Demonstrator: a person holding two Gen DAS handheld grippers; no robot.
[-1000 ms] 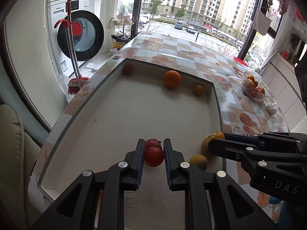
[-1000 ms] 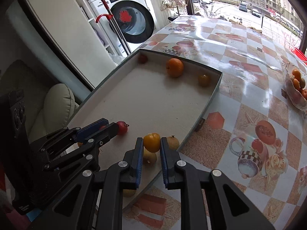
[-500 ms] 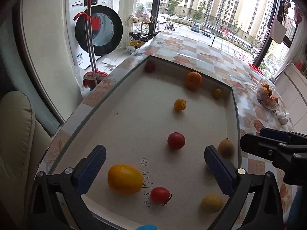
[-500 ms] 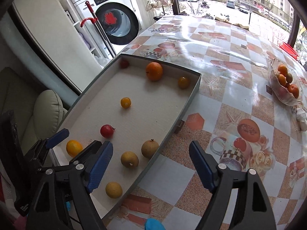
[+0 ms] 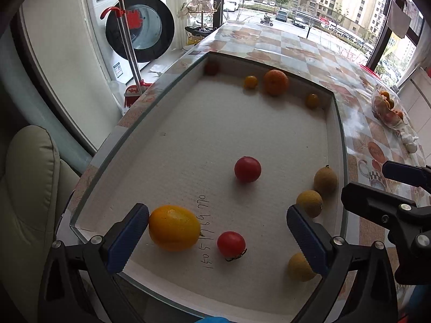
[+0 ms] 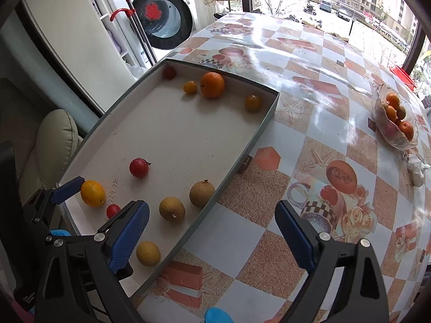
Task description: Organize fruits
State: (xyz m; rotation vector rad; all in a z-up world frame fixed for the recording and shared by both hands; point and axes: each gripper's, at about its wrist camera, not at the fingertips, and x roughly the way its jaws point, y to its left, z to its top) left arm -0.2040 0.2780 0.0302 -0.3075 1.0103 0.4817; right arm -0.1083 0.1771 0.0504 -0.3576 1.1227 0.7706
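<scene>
Currently: left gripper (image 5: 216,235) and right gripper (image 6: 212,231), jaws wide open, holding nothing. Tray (image 6: 242,145) on worktop (image 6: 309,53): orange (image 6: 212,85), small citrus at upper frame; tomatoes (image 5: 247,169), lemon (image 5: 174,227), brown fruits lower frame. Sorting looks partial; loose fruit remains ungrouped.

Hidden and cut-off parts

A pale fruit (image 5: 299,269) sits partly behind the left gripper (image 5: 218,238) pad; the far-corner red fruit (image 5: 211,67) is shadowed — kind unclear. The bowl (image 6: 388,137) fruits overlap — count unclear. The tray (image 6: 265,123) runs behind the right gripper (image 6: 211,230).
</scene>
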